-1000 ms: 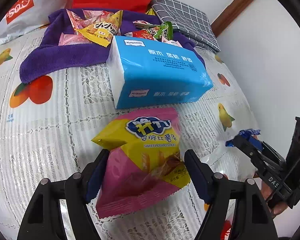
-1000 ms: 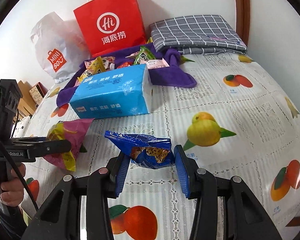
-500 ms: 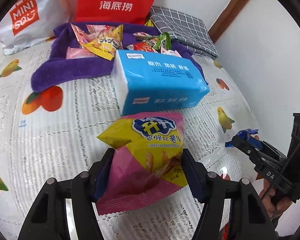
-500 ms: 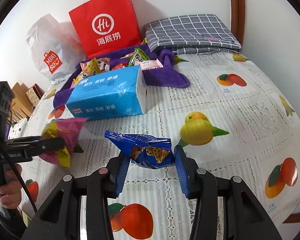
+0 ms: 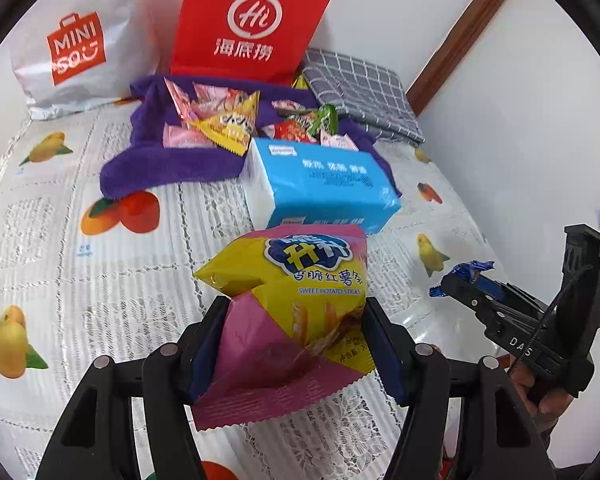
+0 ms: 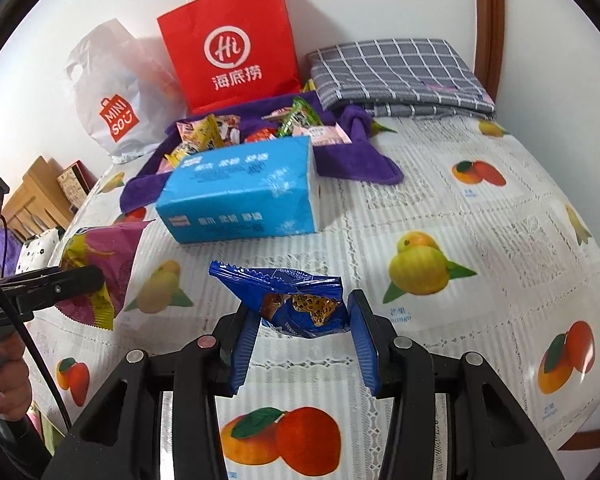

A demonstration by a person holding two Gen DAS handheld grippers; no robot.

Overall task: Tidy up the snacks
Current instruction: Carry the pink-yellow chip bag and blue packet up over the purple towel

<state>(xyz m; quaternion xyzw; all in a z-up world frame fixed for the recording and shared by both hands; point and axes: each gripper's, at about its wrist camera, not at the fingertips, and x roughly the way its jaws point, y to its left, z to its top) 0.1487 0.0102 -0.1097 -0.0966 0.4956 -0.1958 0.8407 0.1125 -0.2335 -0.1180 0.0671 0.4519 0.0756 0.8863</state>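
My left gripper (image 5: 296,340) is shut on a pink and yellow sweet potato sticks bag (image 5: 296,312) and holds it above the table; the bag also shows in the right wrist view (image 6: 100,264). My right gripper (image 6: 300,336) is shut on a small blue snack packet (image 6: 296,304), held above the table; it also shows in the left wrist view (image 5: 466,274). Several more snack packets (image 5: 220,120) lie on a purple towel (image 5: 168,164) at the back.
A blue tissue pack (image 5: 324,184) lies in front of the towel. A red paper bag (image 5: 248,24), a white MINISO bag (image 5: 76,48) and a folded grey checked cloth (image 5: 360,92) stand along the wall. A fruit-print tablecloth (image 6: 460,220) covers the table.
Both grippers have lifted and pulled back a little with their snacks still held. More of the bags at the wall has come into view.
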